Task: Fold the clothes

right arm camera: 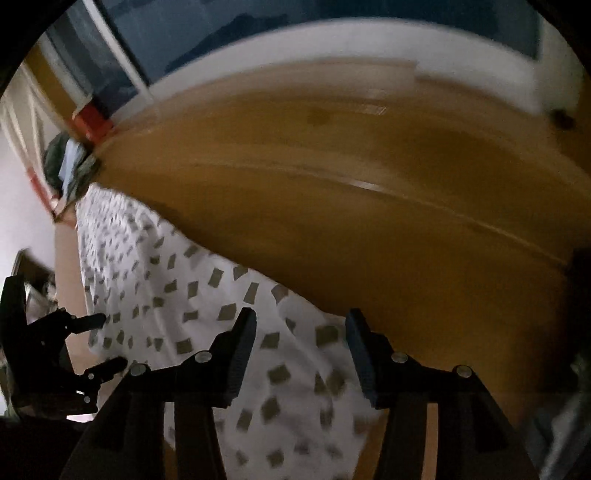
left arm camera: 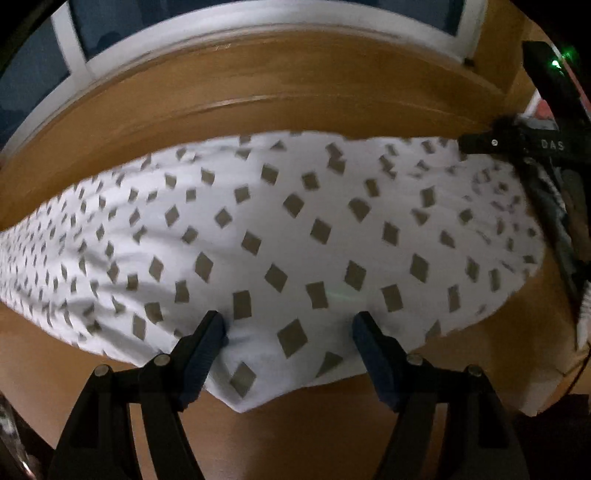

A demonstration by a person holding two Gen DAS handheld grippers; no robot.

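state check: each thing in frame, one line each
patterned garment: spread along the wooden table, lightly wrinkled, not yet folded.
left hand-held gripper: open, fingers either side of the garment's near edge, nothing clamped.
right hand-held gripper: open over the garment's other end, nothing clamped.
wooden table: bare beyond the garment.
clutter: piled at the table's end; too blurred to identify.

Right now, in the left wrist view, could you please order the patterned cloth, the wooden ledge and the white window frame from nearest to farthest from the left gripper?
1. Patterned cloth, between the left gripper's fingers.
2. Wooden ledge, beyond the cloth.
3. White window frame, along the top.
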